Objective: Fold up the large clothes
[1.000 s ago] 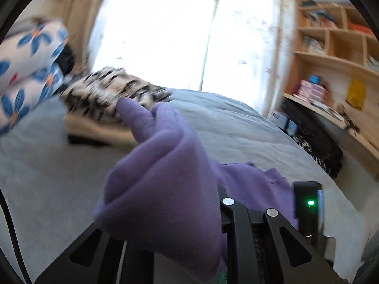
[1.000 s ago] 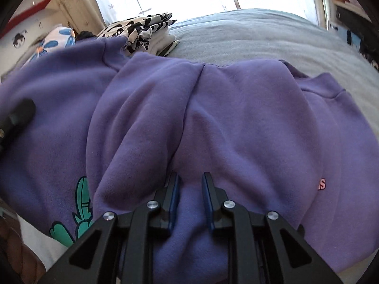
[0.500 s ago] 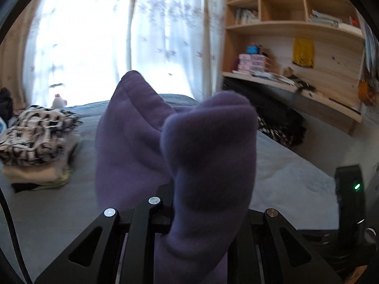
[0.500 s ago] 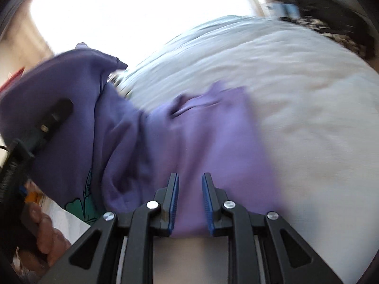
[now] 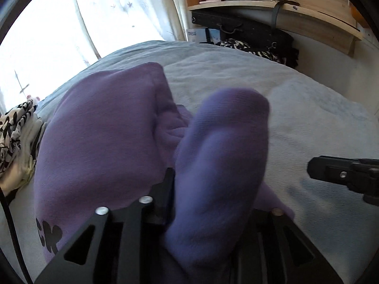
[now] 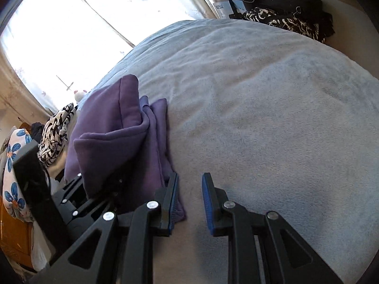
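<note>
While the soft purple fleece sweatshirt (image 5: pixel 101 127) lies bunched on the pale grey bedspread (image 6: pixel 260 94), the left gripper (image 5: pixel 213 189), jaws just eased wider, has a fold between them; the right gripper (image 6: pixel 189 201) stands apart, empty, just beside the cloth's edge.

The purple sweatshirt (image 5: pixel 99 127) is thick, matt fleece cloth with a soft nap. The bed (image 6: pixel 272 108) wears a grey, fuzzy, matt blanket. The right gripper (image 6: pixel 189 196) is matt black plastic with shiny metal pins and ribbed blue pads (image 6: pixel 206 194). The shelf (image 5: pixel 308 11) is pale bare wood. The curtain (image 5: pixel 132 7) is thin, sheer cloth.
</note>
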A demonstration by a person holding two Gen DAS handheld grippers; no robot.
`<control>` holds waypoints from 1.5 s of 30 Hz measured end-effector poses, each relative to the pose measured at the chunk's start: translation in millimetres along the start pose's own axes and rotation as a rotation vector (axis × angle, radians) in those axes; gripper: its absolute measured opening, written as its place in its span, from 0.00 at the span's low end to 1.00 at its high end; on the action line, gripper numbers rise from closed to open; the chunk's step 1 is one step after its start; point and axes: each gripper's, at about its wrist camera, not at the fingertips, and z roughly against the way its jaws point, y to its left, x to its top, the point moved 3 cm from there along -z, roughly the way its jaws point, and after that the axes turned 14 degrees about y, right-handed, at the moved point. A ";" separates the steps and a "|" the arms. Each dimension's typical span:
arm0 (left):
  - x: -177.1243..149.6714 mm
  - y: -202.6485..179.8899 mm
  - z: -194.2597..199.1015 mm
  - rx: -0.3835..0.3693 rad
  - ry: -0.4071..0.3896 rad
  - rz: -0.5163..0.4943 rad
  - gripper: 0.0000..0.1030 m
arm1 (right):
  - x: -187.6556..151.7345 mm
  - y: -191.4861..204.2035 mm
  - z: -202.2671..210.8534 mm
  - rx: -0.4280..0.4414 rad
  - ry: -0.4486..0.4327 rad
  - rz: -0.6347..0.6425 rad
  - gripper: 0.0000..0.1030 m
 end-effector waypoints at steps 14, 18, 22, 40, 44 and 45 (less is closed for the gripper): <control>-15.7 34.3 83.9 -0.305 0.039 0.118 0.76 | 13.0 28.6 39.2 0.024 -0.033 0.087 0.30; -30.2 75.2 104.6 -0.293 0.016 0.226 0.77 | 23.6 52.0 53.8 0.047 -0.059 0.153 0.39; -36.3 125.3 98.3 -0.169 0.041 0.319 0.77 | 42.5 74.0 51.0 0.091 -0.019 0.200 0.39; 24.8 221.3 14.1 -0.172 0.107 0.408 0.77 | 80.5 98.8 -86.4 0.190 0.517 0.250 0.41; 29.9 221.7 1.1 -0.187 0.111 0.428 0.78 | 74.6 100.9 -98.8 0.166 0.526 0.276 0.26; 31.2 221.1 -0.4 -0.188 0.111 0.430 0.78 | 73.2 99.9 -96.7 0.160 0.512 0.285 0.16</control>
